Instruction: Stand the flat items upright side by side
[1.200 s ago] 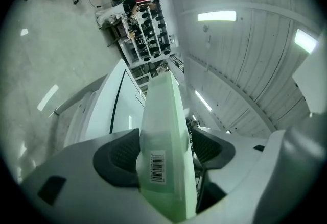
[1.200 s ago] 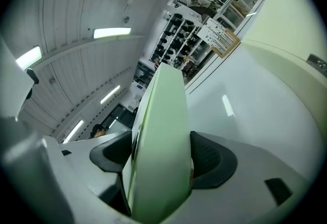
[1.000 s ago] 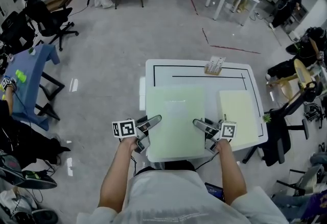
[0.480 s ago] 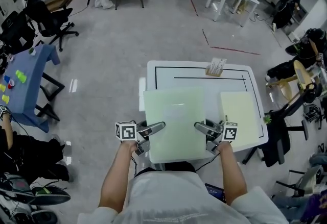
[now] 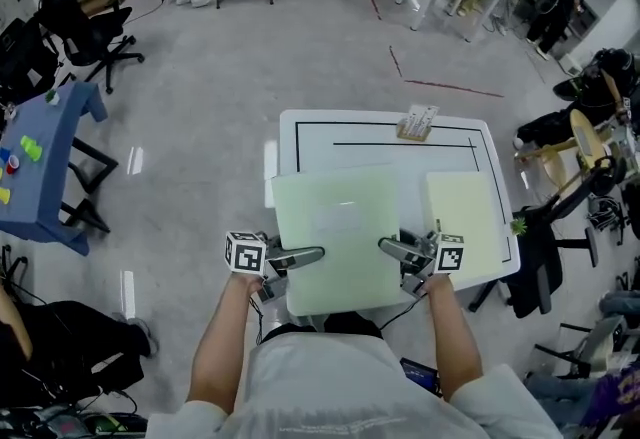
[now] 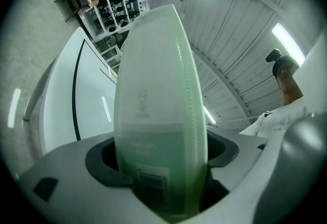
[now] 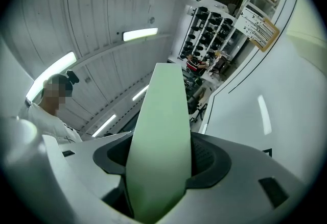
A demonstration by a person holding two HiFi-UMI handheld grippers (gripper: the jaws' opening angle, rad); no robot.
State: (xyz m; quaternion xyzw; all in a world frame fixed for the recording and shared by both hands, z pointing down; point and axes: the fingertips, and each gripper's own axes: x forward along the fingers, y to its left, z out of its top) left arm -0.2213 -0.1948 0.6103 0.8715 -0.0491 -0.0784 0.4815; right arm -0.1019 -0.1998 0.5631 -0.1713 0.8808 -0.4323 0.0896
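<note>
A large pale green flat board (image 5: pixel 338 237) is held between both grippers over the near half of the white table (image 5: pixel 350 130). My left gripper (image 5: pixel 303 256) is shut on the board's left edge and my right gripper (image 5: pixel 392 247) on its right edge. In the left gripper view the board (image 6: pixel 158 105) runs edge-on out from between the jaws of the gripper (image 6: pixel 159 187). The right gripper view shows the same board (image 7: pixel 162 131) clamped in the gripper (image 7: pixel 158 177). A second, pale yellow board (image 5: pixel 462 222) lies flat on the table's right side.
A small slotted rack (image 5: pixel 418 124) stands at the table's far edge, by a black line marked on the top. A dark office chair (image 5: pixel 545 262) is close to the table's right side. A blue table (image 5: pixel 40 157) stands far left.
The green board has come up slightly toward the camera and turned a little, its far left corner swinging left. Both grippers stay on its side edges.
</note>
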